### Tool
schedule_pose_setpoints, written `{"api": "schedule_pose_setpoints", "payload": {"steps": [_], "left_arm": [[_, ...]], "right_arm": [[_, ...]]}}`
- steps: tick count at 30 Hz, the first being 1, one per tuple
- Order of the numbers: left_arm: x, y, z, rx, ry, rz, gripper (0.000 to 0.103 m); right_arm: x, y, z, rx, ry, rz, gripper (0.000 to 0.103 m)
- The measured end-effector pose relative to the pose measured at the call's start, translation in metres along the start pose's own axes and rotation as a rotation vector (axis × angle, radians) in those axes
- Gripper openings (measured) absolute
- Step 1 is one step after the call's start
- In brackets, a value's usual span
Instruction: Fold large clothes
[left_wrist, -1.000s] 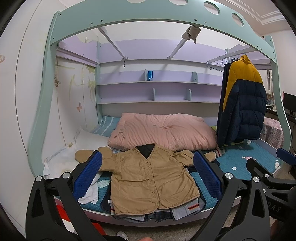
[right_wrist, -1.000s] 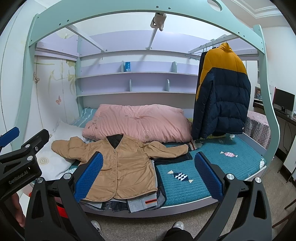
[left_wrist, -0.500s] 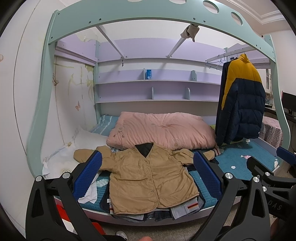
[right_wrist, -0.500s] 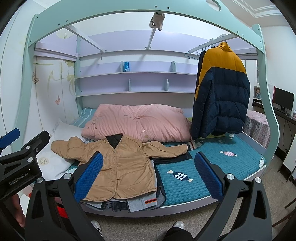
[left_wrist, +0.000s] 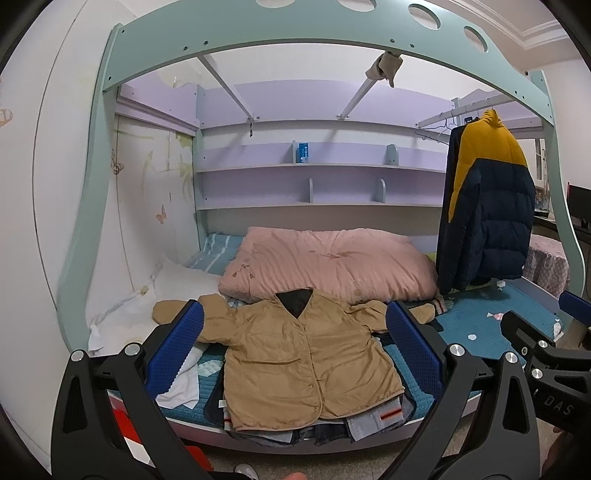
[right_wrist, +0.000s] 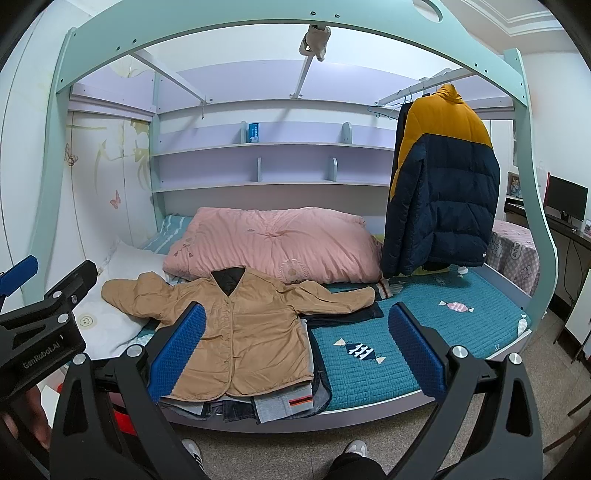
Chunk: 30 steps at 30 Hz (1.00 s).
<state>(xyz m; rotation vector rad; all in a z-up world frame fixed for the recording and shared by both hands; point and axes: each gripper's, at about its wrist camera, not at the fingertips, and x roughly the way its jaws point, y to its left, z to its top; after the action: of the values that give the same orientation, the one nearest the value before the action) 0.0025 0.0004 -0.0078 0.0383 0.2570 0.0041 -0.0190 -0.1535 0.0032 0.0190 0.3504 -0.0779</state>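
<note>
- tan jacket (left_wrist: 295, 354) lies spread flat, sleeves out, atop what looks like a clothes pile (right_wrist: 258, 404), ready for folding.
- left gripper (left_wrist: 293, 350) and right gripper (right_wrist: 295, 347) hang released, well short of it.

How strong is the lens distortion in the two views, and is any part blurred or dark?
Left wrist view: strong fisheye, the bed frame arch bows, corners are black; the tan jacket is sharp, lighting even. Right wrist view: the same bowing and black corners; the hanging puffer jacket and teal mattress cover are sharp, without glare.
</note>
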Motion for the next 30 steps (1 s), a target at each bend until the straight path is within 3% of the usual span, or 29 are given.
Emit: {"api": "schedule_pose_setpoints", "payload": {"steps": [30], "left_arm": [[0.0009, 0.0017, 0.0008, 0.005, 0.013, -0.013, 0.098]], "right_arm": [[-0.0004, 0.0006, -0.0004, 0.001, 0.002, -0.001, 0.096]]}}
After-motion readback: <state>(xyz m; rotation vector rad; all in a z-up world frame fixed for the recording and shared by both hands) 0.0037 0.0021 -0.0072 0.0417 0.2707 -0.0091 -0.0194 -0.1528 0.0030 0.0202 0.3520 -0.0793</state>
